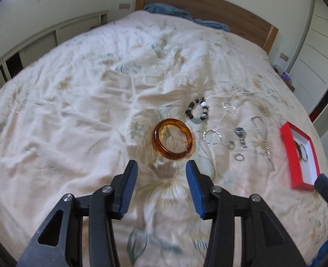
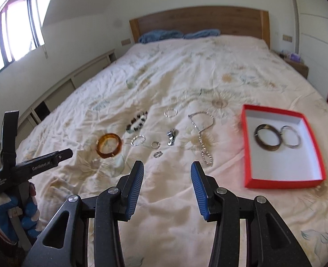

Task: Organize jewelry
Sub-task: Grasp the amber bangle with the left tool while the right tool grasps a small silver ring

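Observation:
An amber bangle [image 1: 173, 139] lies on the bedspread just beyond my open, empty left gripper [image 1: 161, 166]; it also shows in the right wrist view [image 2: 109, 145]. Past it lie a dark and white bead bracelet [image 1: 197, 110], silver hoops [image 1: 212, 136], small rings [image 1: 239, 156], a watch [image 1: 240, 135] and a chain necklace [image 1: 264, 141]. A red box [image 2: 284, 180] with a white inside holds a dark bangle [image 2: 267, 139] and a silver bangle [image 2: 291, 136]. My right gripper [image 2: 167, 166] is open and empty, hovering short of the necklace [image 2: 202, 133].
The jewelry lies on a wide floral bedspread [image 2: 186, 77] with a wooden headboard [image 2: 199, 20] and blue pillows [image 2: 164, 36] at the far end. The left gripper and gloved hand show at the left of the right wrist view [image 2: 30, 166]. Low cabinets [image 2: 52, 98] run along the left wall.

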`<state>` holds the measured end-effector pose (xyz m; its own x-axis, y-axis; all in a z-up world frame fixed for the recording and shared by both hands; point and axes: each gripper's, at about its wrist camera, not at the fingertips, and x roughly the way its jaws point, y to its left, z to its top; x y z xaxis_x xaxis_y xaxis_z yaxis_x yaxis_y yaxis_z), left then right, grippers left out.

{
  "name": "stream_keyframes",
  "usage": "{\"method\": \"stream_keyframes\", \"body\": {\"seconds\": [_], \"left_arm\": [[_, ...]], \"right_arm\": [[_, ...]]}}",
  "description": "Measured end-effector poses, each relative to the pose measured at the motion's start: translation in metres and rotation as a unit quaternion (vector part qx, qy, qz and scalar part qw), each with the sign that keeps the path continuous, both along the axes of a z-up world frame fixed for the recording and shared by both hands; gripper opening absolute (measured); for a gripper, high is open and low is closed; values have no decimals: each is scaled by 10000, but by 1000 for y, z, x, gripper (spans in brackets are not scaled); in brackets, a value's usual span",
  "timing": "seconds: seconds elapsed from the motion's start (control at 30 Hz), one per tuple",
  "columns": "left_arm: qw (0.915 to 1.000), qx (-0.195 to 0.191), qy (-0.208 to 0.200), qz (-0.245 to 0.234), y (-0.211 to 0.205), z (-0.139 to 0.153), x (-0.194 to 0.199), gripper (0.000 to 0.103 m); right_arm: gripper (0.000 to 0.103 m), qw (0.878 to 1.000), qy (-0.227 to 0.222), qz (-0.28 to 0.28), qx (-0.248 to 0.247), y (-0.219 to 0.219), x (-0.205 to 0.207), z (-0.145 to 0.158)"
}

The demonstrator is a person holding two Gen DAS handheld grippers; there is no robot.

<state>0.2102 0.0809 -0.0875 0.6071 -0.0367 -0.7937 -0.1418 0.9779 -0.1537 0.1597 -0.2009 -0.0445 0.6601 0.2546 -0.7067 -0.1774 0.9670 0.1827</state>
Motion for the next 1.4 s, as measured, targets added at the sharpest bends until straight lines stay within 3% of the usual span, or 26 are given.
{"method": "stream_keyframes", "body": {"seconds": [0.3,0.5,0.7,1.1,1.2,1.27,1.4], "left_arm": [[9983,-201,495,214,10,-54,66,42],[9980,-168,572,191,9,-72,82,42],[9973,-82,691,216,7,-87,88,27],[9978,73,638,150,0,-91,90,18],[9981,102,600,119,-1,-89,89,14],[9982,99,582,105,-1,-87,89,12],[9984,78,557,93,0,-82,86,9]], "right_arm": [[44,9985,436,334,86,19,70,-52],[44,9960,563,684,81,41,99,-76],[44,9931,642,980,-13,57,119,-98],[38,9893,799,1188,-281,62,130,-128],[32,9886,768,1246,-363,64,128,-128],[21,9871,766,1310,-513,67,125,-130],[21,9866,774,1322,-569,68,123,-128]]}}
